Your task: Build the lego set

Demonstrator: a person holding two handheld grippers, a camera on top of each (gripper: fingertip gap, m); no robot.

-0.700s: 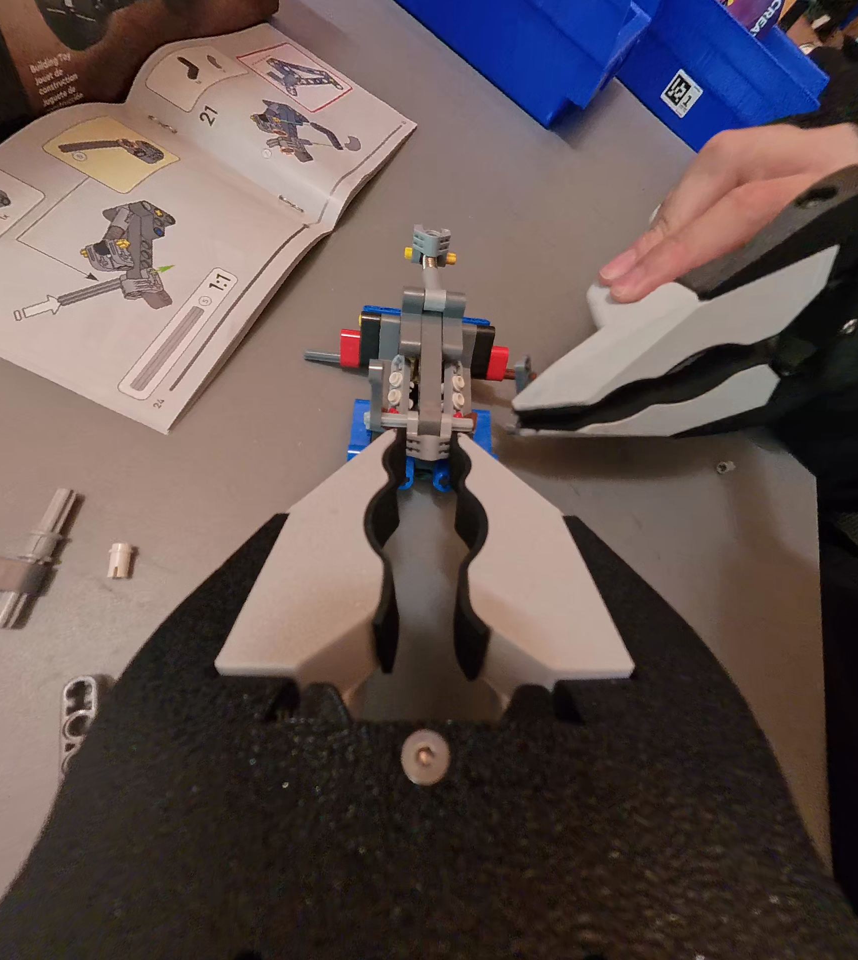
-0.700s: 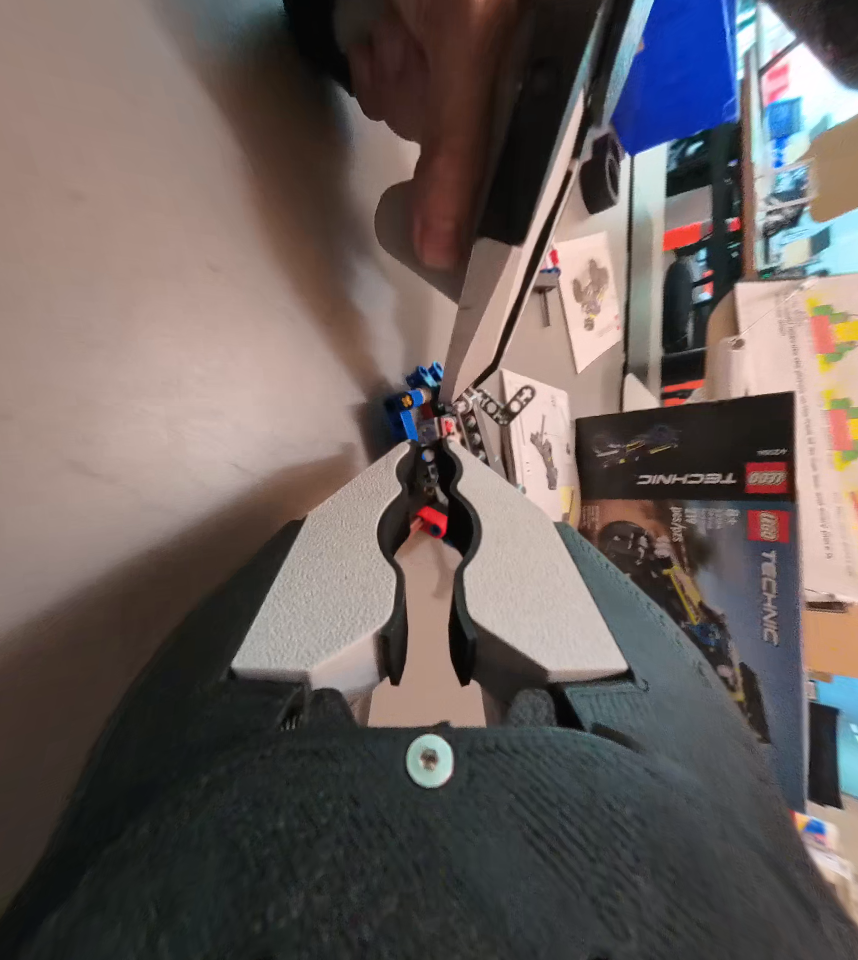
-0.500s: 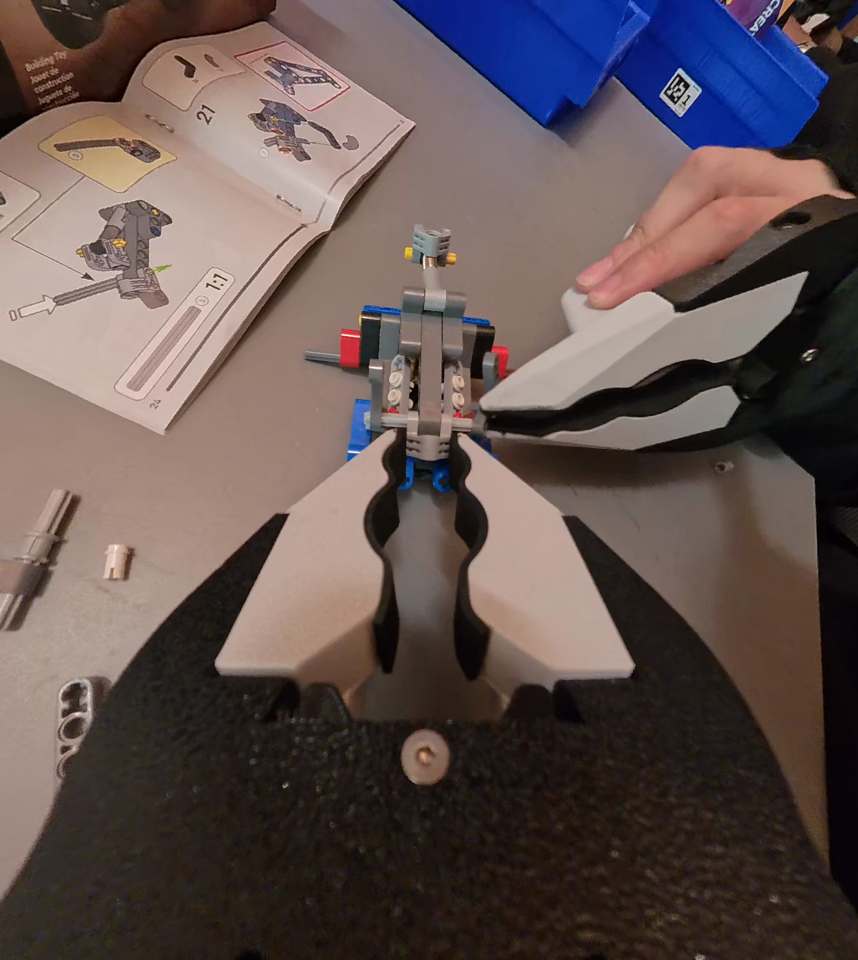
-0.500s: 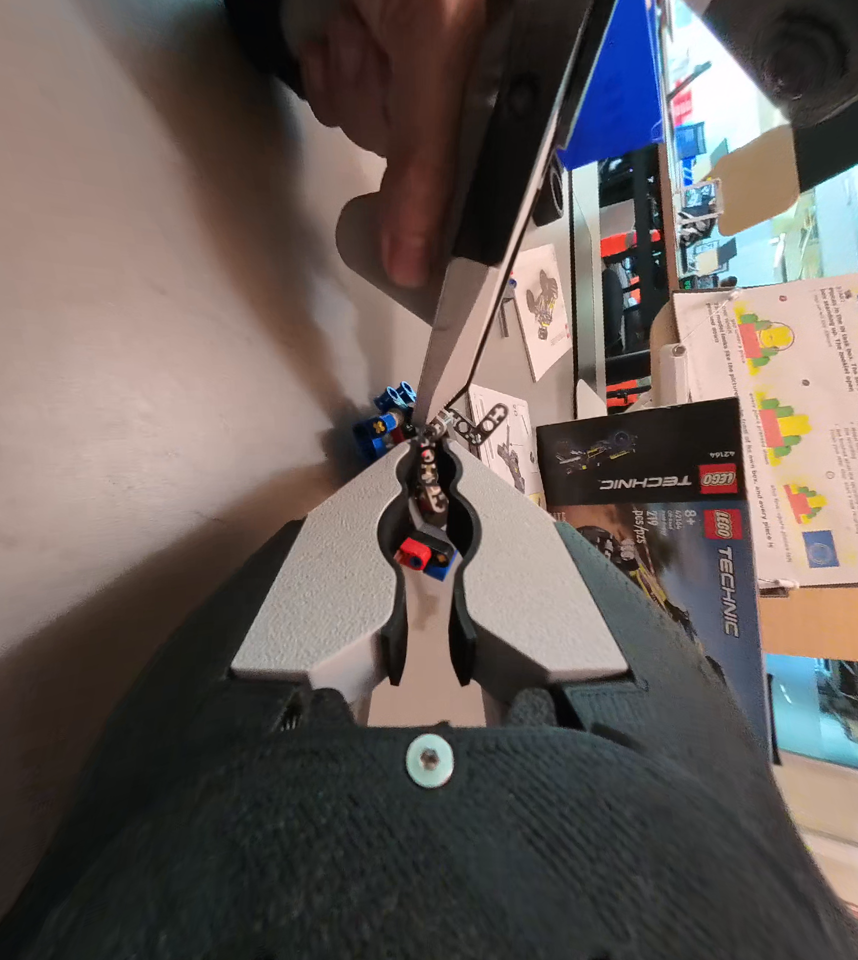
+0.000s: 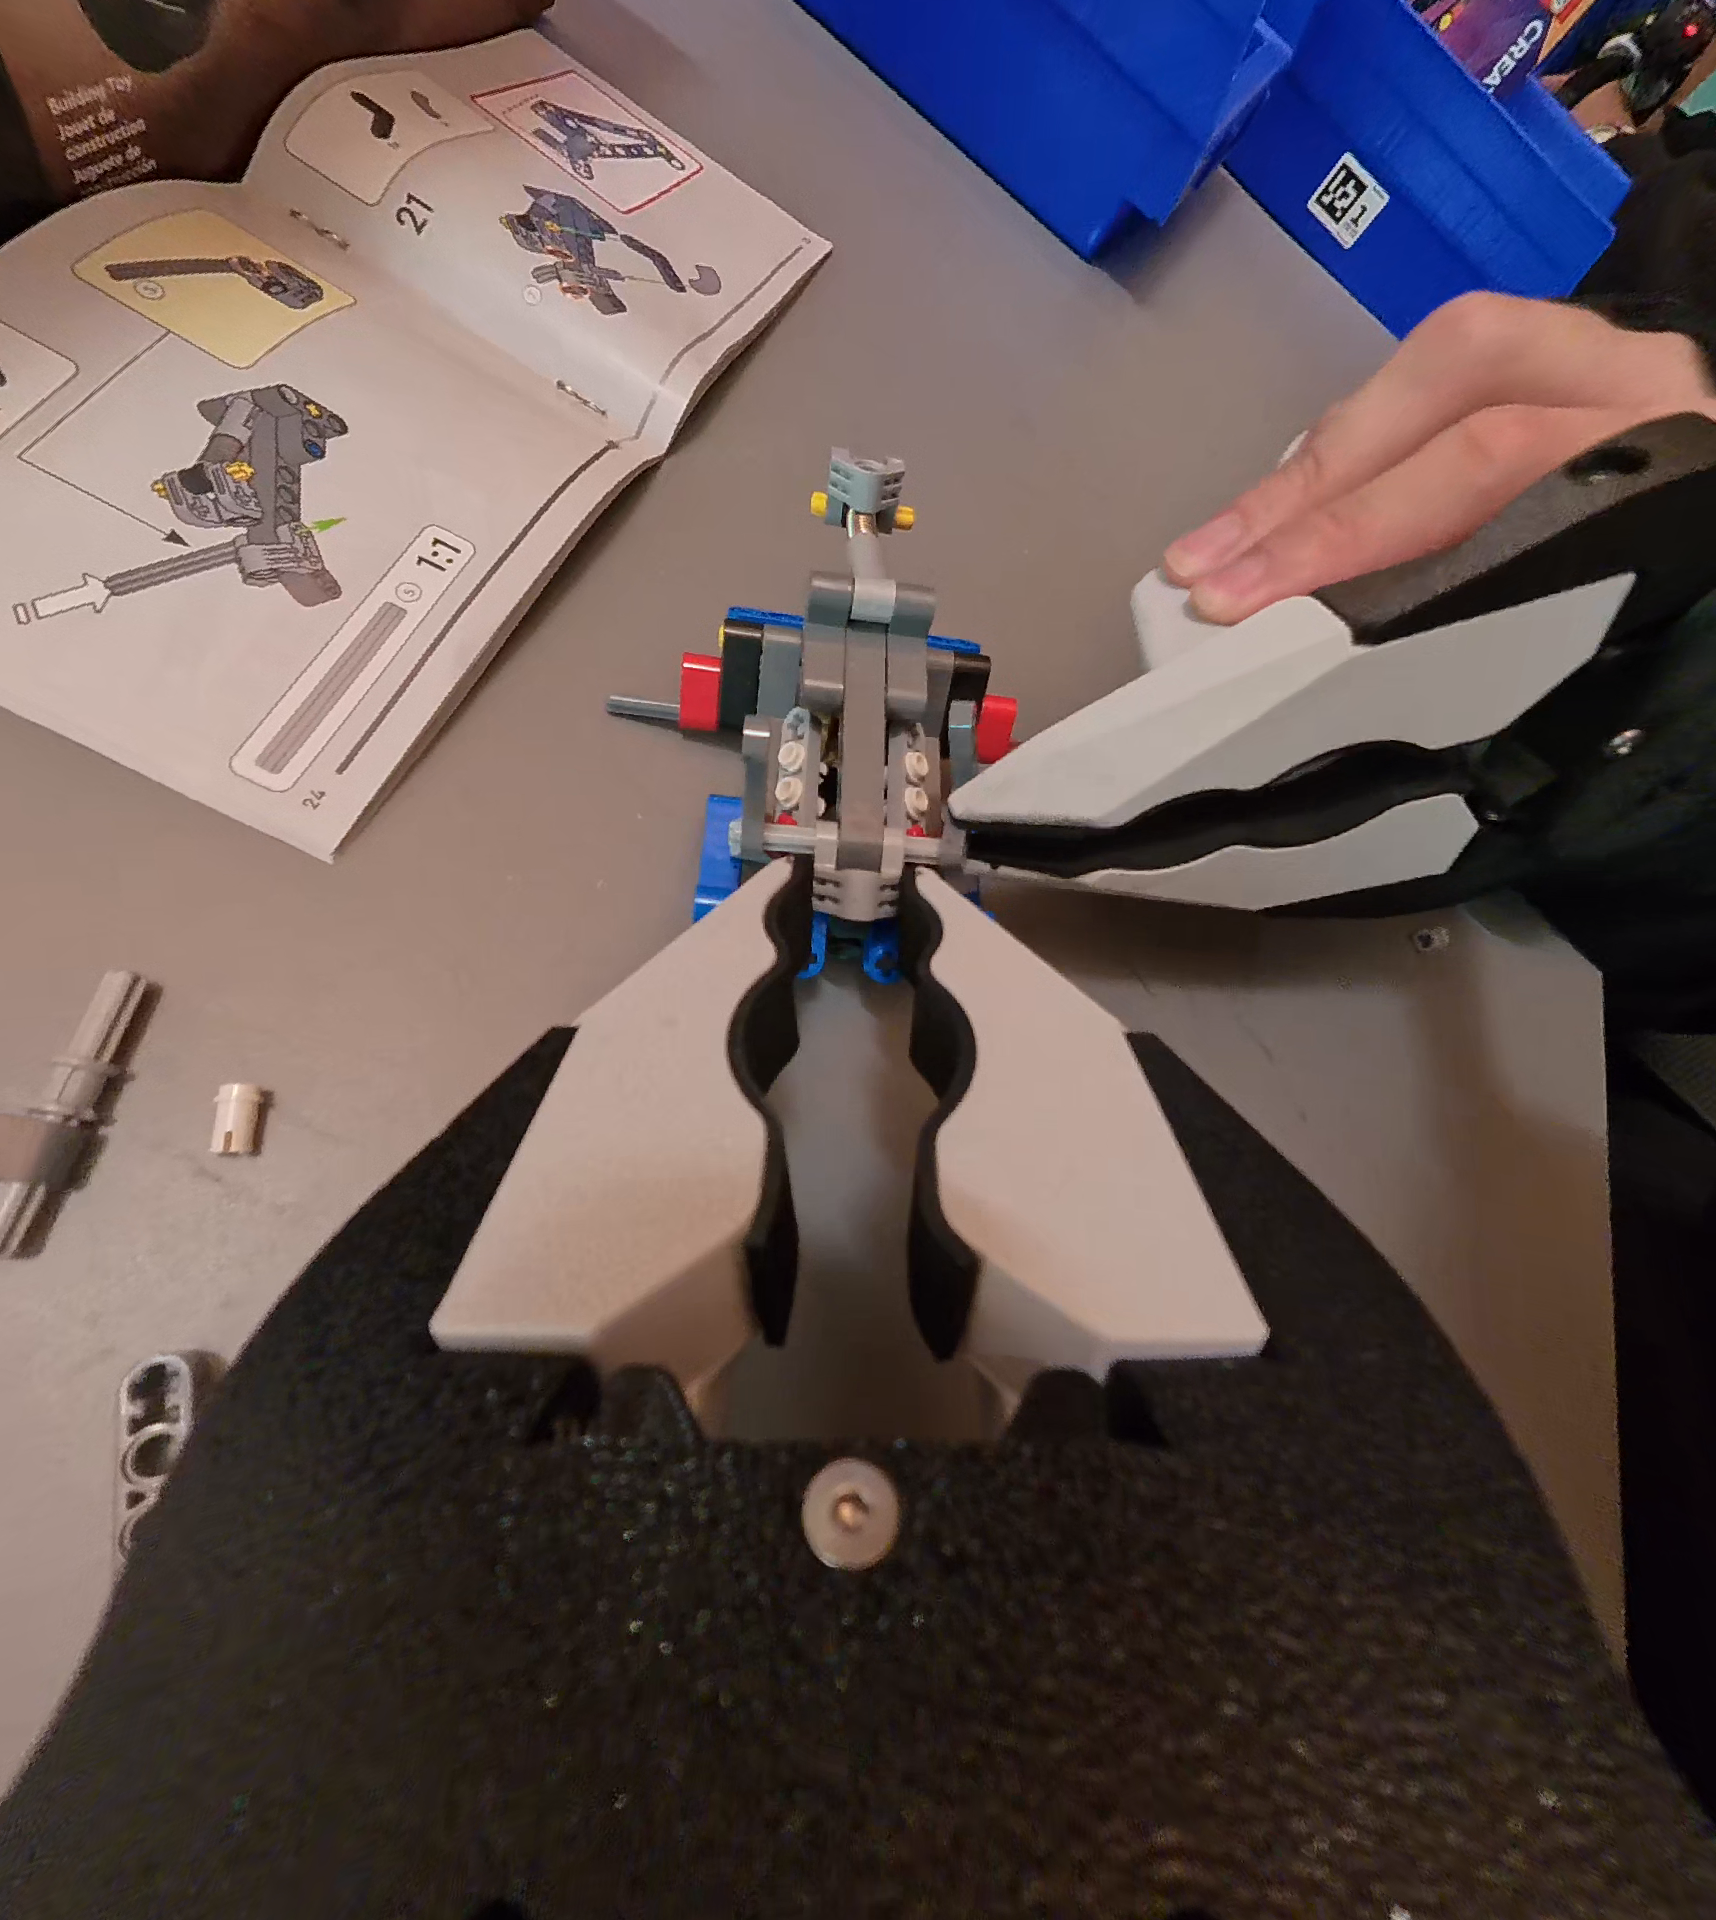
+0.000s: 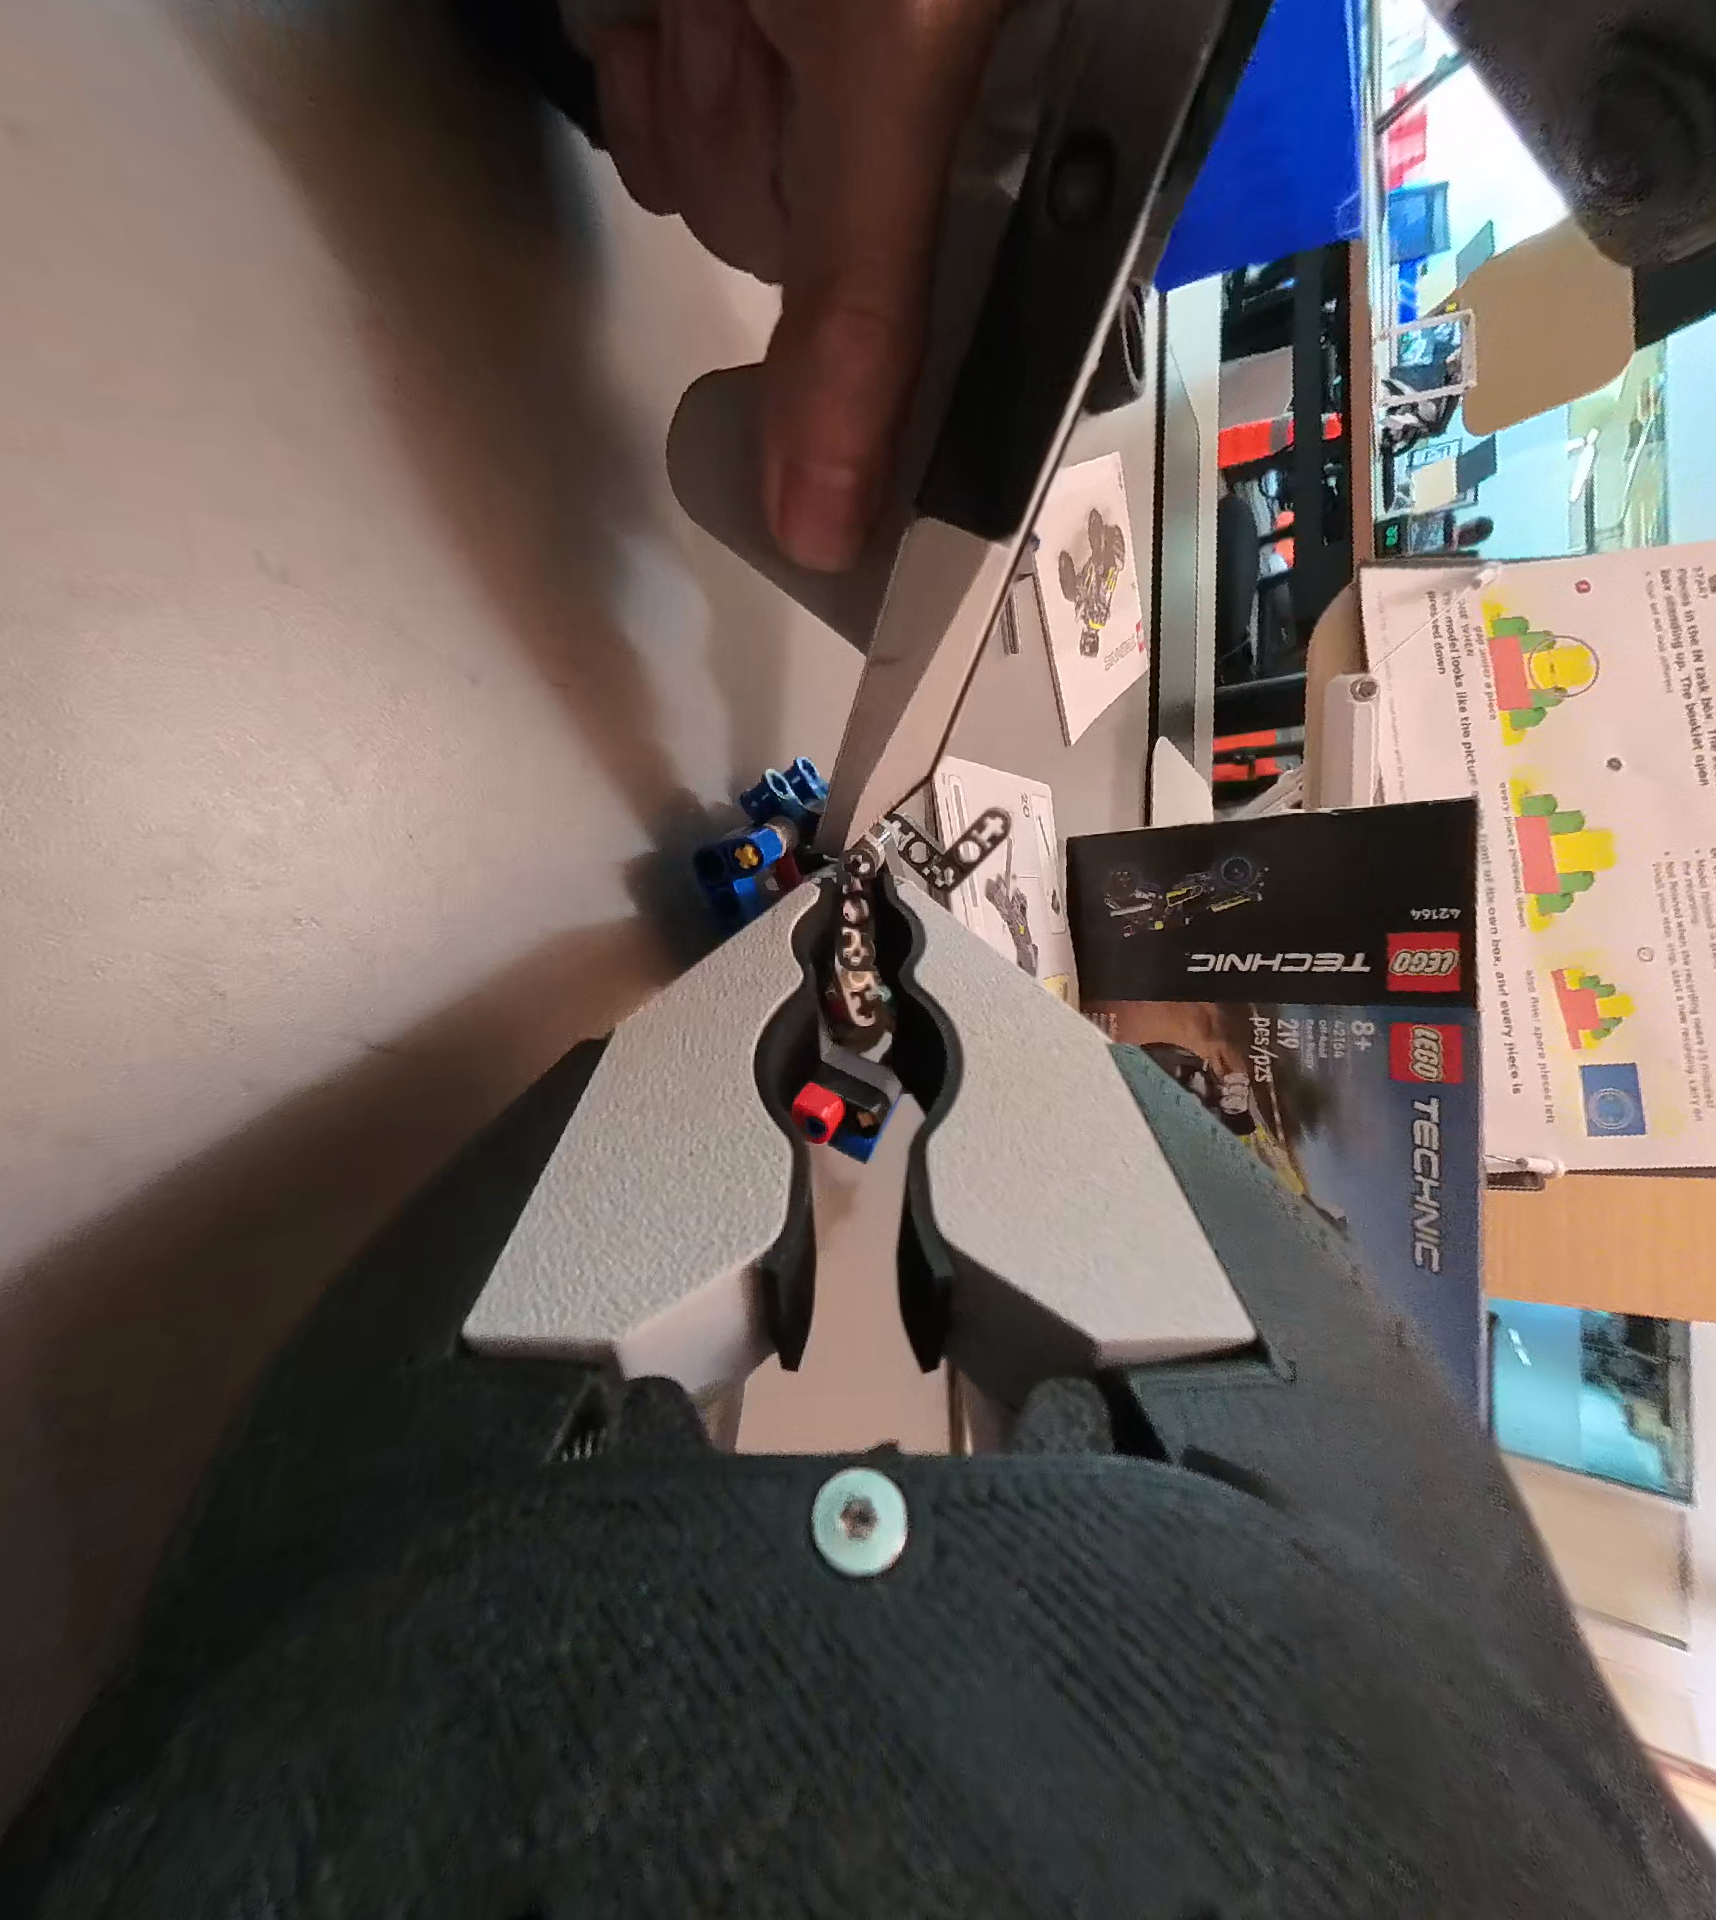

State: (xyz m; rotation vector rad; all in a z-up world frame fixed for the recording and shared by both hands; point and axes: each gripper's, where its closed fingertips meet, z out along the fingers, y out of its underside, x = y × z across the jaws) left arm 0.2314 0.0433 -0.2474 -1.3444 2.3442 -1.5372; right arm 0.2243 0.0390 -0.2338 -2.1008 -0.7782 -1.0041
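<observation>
Left gripper (image 5: 856, 883) pinches the model (image 5: 859, 727), light but fragile; right gripper (image 5: 968, 836), nearly shut, nips its axle at three o'clock.

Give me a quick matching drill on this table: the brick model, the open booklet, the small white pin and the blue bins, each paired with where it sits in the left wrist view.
Things:
1. brick model
2. open instruction booklet
3. small white pin
4. blue bins

Places:
A. far edge of the table, upper right
B. at the fingertips of the left hand-held gripper
C. upper left, lying flat
D. left, beside a grey axle

Pairs: 1-B, 2-C, 3-D, 4-A
</observation>
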